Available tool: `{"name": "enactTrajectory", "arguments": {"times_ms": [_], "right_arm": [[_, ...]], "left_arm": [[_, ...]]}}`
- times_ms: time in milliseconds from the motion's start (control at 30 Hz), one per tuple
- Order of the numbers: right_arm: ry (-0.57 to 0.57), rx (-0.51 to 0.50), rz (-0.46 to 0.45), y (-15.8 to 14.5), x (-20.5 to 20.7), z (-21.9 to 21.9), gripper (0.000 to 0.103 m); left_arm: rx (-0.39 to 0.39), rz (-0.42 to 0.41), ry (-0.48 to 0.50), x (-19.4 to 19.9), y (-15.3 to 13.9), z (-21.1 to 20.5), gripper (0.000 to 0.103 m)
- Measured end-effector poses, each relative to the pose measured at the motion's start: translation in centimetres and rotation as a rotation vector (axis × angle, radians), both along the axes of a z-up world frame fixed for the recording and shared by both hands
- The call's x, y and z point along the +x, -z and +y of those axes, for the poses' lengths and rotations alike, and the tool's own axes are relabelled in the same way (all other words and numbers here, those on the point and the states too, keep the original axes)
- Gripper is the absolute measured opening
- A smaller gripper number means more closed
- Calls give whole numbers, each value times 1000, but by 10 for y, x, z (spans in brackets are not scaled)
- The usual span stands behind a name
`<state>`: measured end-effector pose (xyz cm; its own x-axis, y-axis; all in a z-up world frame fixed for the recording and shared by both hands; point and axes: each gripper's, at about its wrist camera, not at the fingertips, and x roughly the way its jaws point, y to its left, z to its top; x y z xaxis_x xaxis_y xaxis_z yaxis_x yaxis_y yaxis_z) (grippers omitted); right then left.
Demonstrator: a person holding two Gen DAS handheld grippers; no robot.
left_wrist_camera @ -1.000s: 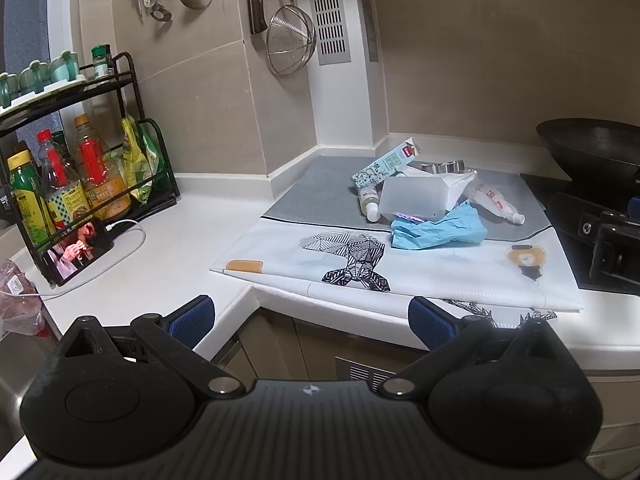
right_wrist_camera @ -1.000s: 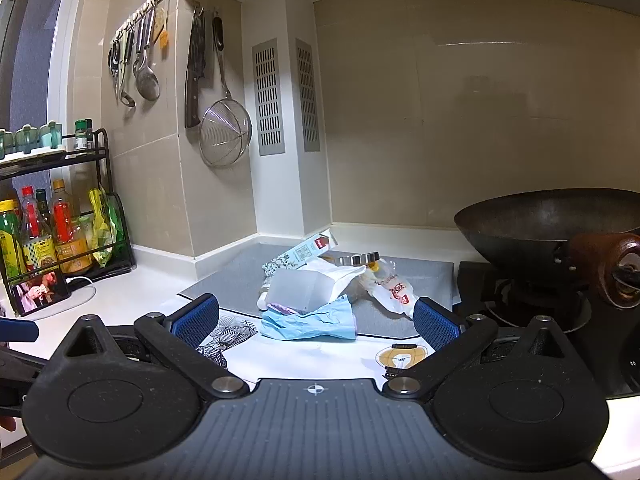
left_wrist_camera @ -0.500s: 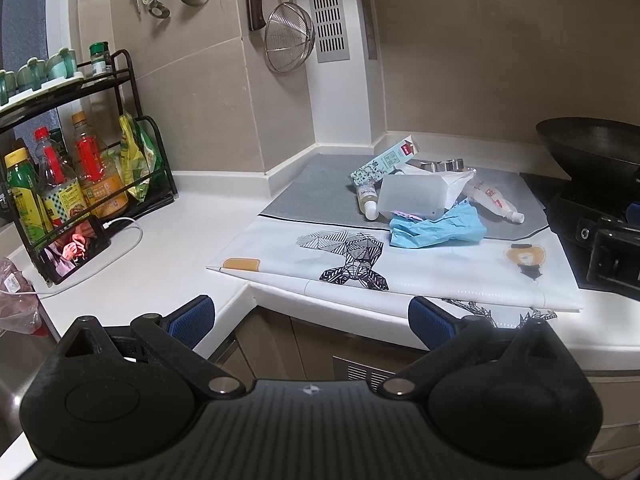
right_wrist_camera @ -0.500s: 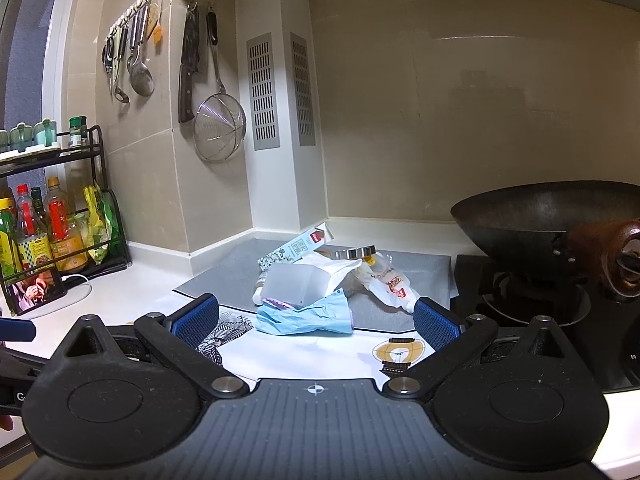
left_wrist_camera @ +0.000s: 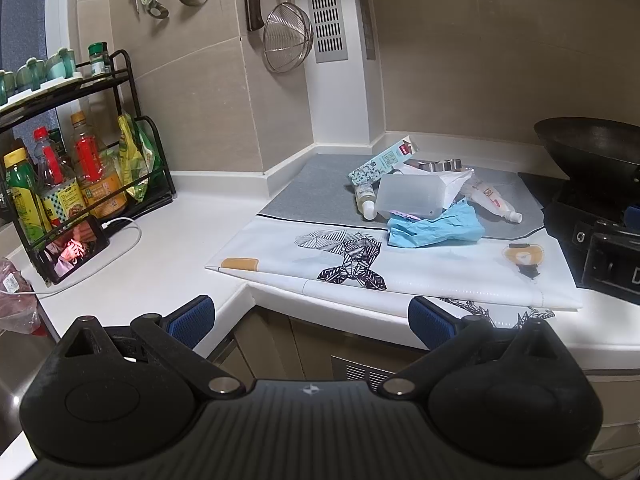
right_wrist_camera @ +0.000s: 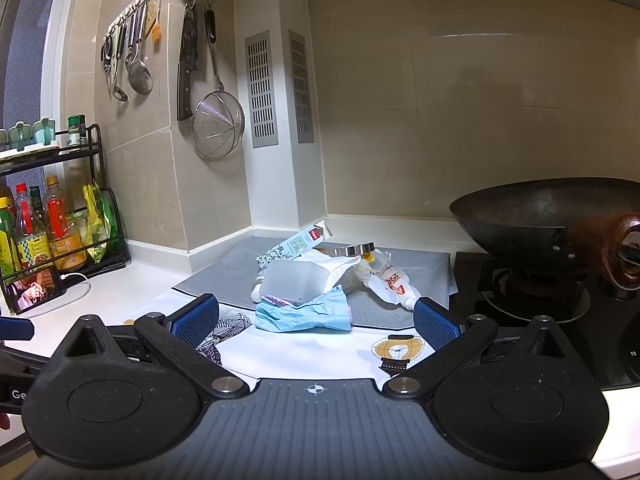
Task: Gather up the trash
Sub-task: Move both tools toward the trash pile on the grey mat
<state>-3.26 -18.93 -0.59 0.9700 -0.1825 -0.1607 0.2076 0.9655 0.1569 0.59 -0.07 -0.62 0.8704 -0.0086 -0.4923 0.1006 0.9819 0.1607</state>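
Trash pile [right_wrist_camera: 316,280] lay on the worktop's [left_wrist_camera: 168,248] grey mat [right_wrist_camera: 424,276], far ahead of the empty, wide-open right hand-held gripper [right_wrist_camera: 316,320]; the left hand-held gripper [left_wrist_camera: 312,316], likewise spread, hung farther back-left.

Black claw [left_wrist_camera: 311,316] with blue ribbed pads [left_wrist_camera: 191,317].

Home kitchen, shown by a wok [right_wrist_camera: 552,216] set on a gas hob [right_wrist_camera: 536,300], a strainer [right_wrist_camera: 218,126] and ladles [right_wrist_camera: 138,64] hung on tiled wall, sauce bottles kept in a rack [left_wrist_camera: 92,168], white worktop [left_wrist_camera: 168,248].
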Motion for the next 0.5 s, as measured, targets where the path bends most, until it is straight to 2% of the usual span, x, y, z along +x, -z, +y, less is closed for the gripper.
{"name": "enactTrajectory", "arguments": {"times_ms": [167,333,500], "right_arm": [[0,-5,-3,2,-1,0,103],[-8,37,0,3,3,2,103],[-1,24,34,9,13,-2,103]], "left_arm": [[-1,0,-1,0,0,-1,103],[5,9,-4,2,2,0,103],[-3,10,-15,9,4,5,103]]}}
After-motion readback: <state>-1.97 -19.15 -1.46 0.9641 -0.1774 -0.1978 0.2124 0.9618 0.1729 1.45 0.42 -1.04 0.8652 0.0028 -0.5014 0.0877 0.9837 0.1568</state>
